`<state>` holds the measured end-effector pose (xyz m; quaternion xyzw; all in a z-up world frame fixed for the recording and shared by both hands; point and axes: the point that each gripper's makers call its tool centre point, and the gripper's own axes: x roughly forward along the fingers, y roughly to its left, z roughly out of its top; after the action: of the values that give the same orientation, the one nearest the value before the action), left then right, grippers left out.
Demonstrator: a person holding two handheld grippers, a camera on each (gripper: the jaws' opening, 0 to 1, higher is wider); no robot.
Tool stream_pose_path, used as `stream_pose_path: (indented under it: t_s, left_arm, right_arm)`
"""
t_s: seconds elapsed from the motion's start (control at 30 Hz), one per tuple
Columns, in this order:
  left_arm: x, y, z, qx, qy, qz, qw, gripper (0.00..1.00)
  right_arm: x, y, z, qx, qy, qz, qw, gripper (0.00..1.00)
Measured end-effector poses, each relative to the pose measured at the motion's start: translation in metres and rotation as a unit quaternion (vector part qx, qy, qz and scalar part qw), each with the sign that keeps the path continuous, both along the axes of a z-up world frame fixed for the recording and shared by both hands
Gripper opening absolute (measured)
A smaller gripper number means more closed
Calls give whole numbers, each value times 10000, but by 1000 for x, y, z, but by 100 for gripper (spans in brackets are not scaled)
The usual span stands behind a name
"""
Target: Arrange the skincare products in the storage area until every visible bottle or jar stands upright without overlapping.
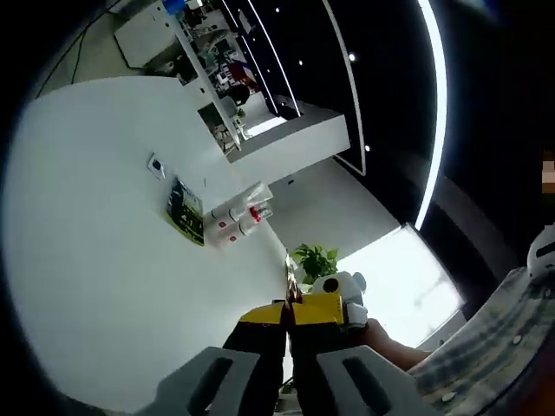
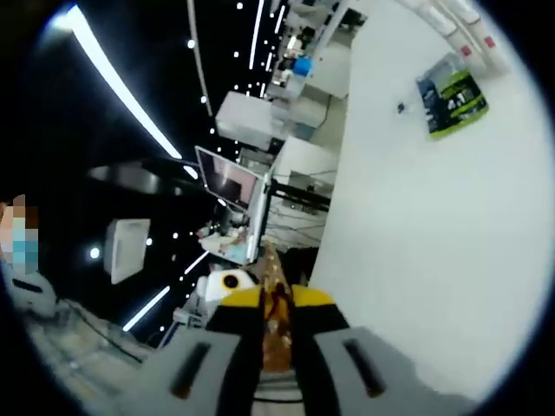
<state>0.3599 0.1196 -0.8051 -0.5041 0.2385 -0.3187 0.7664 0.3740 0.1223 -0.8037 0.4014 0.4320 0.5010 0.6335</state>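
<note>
The white desk (image 1: 95,260) carries everything relevant. In the left gripper view it spreads across the left side of the frame, and in the right gripper view it takes up the right side.

On the desk, toward its far edge, sits a green and black packet (image 1: 186,213). It lies flat with its long axis running roughly along that edge. It appears again in the right gripper view (image 2: 453,102).

Just beside the packet, on the side nearer the far edge, is a cluster of small white skincare bottles (image 1: 238,218) with red marks. They appear to lie tipped over and pressed against one another, though they are too small for a count. In the right gripper view the same white items (image 2: 458,26) run along the desk edge.

The left gripper (image 1: 289,328) has its yellow-tipped jaws clenched together with nothing seen between them. It sits well apart from the bottles, which lie ahead of it and off to the left of its jaw line.

The right gripper (image 2: 276,322) is clamped on a thin amber-brown item (image 2: 273,303) whose long axis runs along the jaws. I cannot identify it. This gripper points off past the desk edge.

Judgement: the left gripper is free and looks better aimed, so the reach to the bottles likely falls to it.
</note>
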Motion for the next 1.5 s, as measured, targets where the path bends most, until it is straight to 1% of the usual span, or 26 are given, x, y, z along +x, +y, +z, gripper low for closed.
stream_pose_path:
  t_s: [0.03, 0.07, 0.1, 0.13, 0.23, 0.3, 0.4, 0.47, 0.53, 0.57, 0.63, 0.67, 0.7, 0.73, 0.87, 0.97, 1.0, 1.03, 1.07, 1.1, 1.13, 1.23, 1.3, 1.37, 1.43, 1.5]
  left_arm:
    - [0, 1, 1, -59, 16, 17, 10000, 0]
    - [1, 3, 0, -132, 64, 51, 9999, 0]
    - [1, 2, 10, -436, -26, 53, 9990, 0]
    - [2, 4, 1, -252, 115, 80, 9996, 1]
    - [3, 5, 3, -195, 83, 89, 9997, 1]
    - [4, 8, 4, -162, 64, 87, 9998, 1]
    - [8, 12, 6, -235, 54, 121, 9996, 0]
    - [10, 14, 7, -231, 36, 135, 9996, 0]
    - [12, 17, 7, -245, 36, 130, 9996, 0]
    - [12, 17, 9, -322, 14, 127, 9994, 0]
    - [12, 15, 9, -348, 19, 118, 9993, 0]
    - [12, 14, 8, -346, 22, 103, 9993, 0]
    - [12, 13, 7, -372, 42, 75, 9993, 0]
    - [11, 13, 7, -461, 48, 73, 9989, 0]
    - [12, 10, 4, -565, 131, 85, 9983, 0]
    - [15, 11, 2, -685, 136, 165, 9974, 0]
    - [15, 10, 1, -713, 155, 102, 9973, 0]
    - [15, 8, 0, -692, 173, 83, 9974, 0]
    - [15, 5, -2, -665, 184, 55, 9976, 0]
    - [14, 2, -2, -712, 212, 23, 9972, 0]
    - [14, 1, -3, -742, 229, 18, 9970, 0]
    - [16, -2, -4, -852, 260, 26, 9960, 0]
    - [19, -3, -1, -976, 277, 77, 9948, 0]
    - [26, 1, 2, -1083, 269, 287, 9933, 0]
    - [31, 5, 3, -1198, 258, 427, 9915, 0]
    - [34, 5, 3, -1269, 270, 477, 9904, 0]
  right_arm:
    - [0, 1, 2, 27, -34, -6, 10000, 7]
    - [2, 2, 4, 59, -113, -19, 9999, 1]
    - [6, 2, 3, -47, -434, -35, 9990, 1]
    - [2, 3, 6, -9, -256, 22, 9997, 0]
    - [5, 5, 4, -180, -527, 86, 9984, 0]
    - [6, 8, 6, -228, -563, 97, 9981, 0]
    - [11, 11, 7, -160, -413, 29, 9990, 1]
    - [16, 12, 8, -182, -475, -84, 9987, 2]
    - [23, 10, 11, -105, -403, -273, 9988, 2]
    - [22, 10, 12, -70, -382, -257, 9989, 1]
    - [24, 9, 12, -173, -736, -240, 9969, 0]
    - [22, 9, 12, -225, -757, -229, 9966, 0]
    - [21, 8, 11, -199, -560, -282, 9978, 0]
    - [21, 7, 11, -171, -511, -318, 9980, 0]
    - [24, 4, 6, -138, -365, -594, 9975, 2]
    - [33, -5, 5, -34, -169, -1009, 9947, 6]
    - [31, -7, 5, -21, -149, -967, 9952, 3]
    - [31, -8, 7, 11, -204, -927, 9955, 1]
    - [30, -9, 5, -96, -242, -919, 9954, 0]
    - [32, -12, 1, -256, -455, -910, 9945, 0]
    - [30, -13, 2, -293, -500, -867, 9945, 0]
    - [34, -16, 3, -198, -283, -912, 9952, 1]
    - [36, -17, 3, -180, -261, -980, 9947, 2]
    - [35, -17, 3, -185, -236, -992, 9946, 9]
    - [28, -15, 5, -128, -195, -860, 9960, 8]
    - [23, -13, 2, -211, -275, -798, 9962, 7]
